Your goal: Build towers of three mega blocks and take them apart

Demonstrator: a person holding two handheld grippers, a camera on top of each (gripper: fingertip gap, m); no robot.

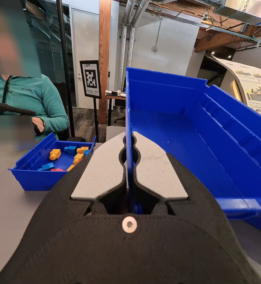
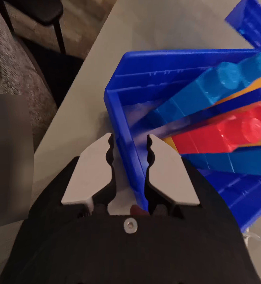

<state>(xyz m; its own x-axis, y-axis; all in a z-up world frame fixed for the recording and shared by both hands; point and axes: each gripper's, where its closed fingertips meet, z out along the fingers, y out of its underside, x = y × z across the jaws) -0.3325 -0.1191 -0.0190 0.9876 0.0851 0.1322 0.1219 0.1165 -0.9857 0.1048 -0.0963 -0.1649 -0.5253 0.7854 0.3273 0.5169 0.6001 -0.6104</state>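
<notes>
In the left wrist view my left gripper [image 1: 129, 135] is shut on the thin side wall [image 1: 128, 107] of a large blue bin [image 1: 165, 95], which hangs tilted and shows no blocks inside. In the right wrist view my right gripper [image 2: 129, 136] is open and straddles the wall [image 2: 122, 123] of a second blue bin; the pads do not press on it. Inside that bin stand stacked block towers: a blue one [image 2: 203, 92], a red one [image 2: 219, 135], another blue one [image 2: 234, 162], and some yellow blocks [image 2: 169, 140]. The view is motion-blurred.
A smaller blue bin [image 1: 34, 179] on the grey table holds several loose yellow [image 1: 55, 154], blue [image 1: 70, 149] and red blocks. A person in a teal top [image 1: 34, 98] sits behind it. The table edge [image 2: 74, 98] and a black chair [image 2: 42, 9] lie left of my right gripper. Tip to tip, the grippers are about 45 centimetres apart.
</notes>
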